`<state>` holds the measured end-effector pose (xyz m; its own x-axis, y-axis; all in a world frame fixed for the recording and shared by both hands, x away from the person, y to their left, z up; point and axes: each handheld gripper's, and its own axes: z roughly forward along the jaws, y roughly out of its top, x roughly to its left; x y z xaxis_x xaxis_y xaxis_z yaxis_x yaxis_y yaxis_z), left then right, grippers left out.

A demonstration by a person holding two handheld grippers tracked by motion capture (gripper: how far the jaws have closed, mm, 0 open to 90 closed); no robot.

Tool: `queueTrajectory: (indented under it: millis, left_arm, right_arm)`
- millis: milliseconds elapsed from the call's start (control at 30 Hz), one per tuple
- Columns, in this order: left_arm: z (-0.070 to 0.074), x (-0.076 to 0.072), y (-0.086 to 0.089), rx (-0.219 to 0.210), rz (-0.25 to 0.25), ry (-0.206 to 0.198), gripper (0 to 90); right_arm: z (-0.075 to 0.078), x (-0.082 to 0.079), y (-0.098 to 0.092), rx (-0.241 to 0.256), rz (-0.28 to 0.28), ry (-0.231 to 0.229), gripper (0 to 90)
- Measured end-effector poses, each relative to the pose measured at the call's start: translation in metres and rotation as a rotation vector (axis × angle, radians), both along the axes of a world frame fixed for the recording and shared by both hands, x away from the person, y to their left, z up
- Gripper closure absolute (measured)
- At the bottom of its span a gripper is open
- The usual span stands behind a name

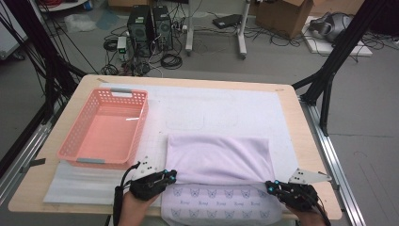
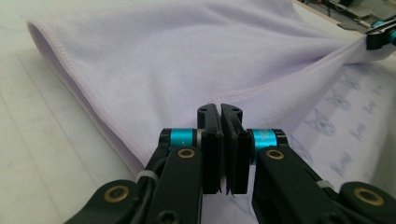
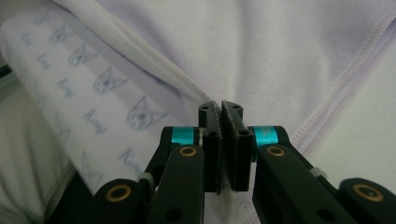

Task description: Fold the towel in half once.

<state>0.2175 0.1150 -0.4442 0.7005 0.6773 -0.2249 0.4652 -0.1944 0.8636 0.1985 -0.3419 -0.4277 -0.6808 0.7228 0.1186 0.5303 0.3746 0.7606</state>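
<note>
I hold both grippers clamped on the towel corners; uneven pulling could slip a hem free.

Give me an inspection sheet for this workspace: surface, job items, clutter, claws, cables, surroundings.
Surface: wooden table under a white mat.
Job items: lilac towel, folded, printed underside showing along the near edge.
Clutter: pink basket at left, nothing seen inside it.
Claws: left claw and right claw each shut on a near corner of the towel.
Cables: one trails from the left claw; loose bundles on the floor beyond the table.
Surroundings: two computer towers, cardboard box, black frame legs.
</note>
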Motion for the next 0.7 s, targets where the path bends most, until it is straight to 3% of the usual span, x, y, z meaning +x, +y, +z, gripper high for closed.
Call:
queueTrajectory:
  millis: [100,167,233,300,367,567,633,700]
  left_arm:
    - [0.001,-0.004,0.005,-0.023,0.001,-0.005,68.2]
    - [0.003,-0.004,0.006,-0.043,0.006,-0.027,58.9]
    - [0.002,-0.001,0.006,-0.043,0.013,-0.028,52.1]
    - [-0.001,0.002,0.004,-0.036,0.008,-0.002,51.1]
    - [-0.005,0.003,0.001,-0.016,-0.004,0.015,51.0]
    - [-0.015,-0.002,-0.01,0.04,-0.033,0.048,57.2]
    - [-0.016,-0.005,-0.013,0.07,-0.036,0.013,60.7]
    - [-0.015,-0.006,-0.012,0.081,-0.036,0.026,73.8]
  right_arm:
    - [0.004,-0.003,-0.001,0.021,-0.001,-0.011,73.2]
    - [0.008,-0.004,-0.006,0.079,-0.021,-0.032,70.6]
    - [0.011,-0.004,-0.01,0.097,-0.057,-0.058,68.3]
    - [0.009,-0.003,-0.011,0.086,-0.1,-0.062,68.3]
    - [0.004,-0.001,-0.01,0.035,-0.144,-0.06,67.7]
    - [-0.014,0.005,0.002,-0.088,-0.155,0.0,63.8]
    - [-0.015,0.004,0.003,-0.105,-0.162,-0.017,70.3]
    - [-0.014,0.003,0.003,-0.132,-0.155,-0.025,86.7]
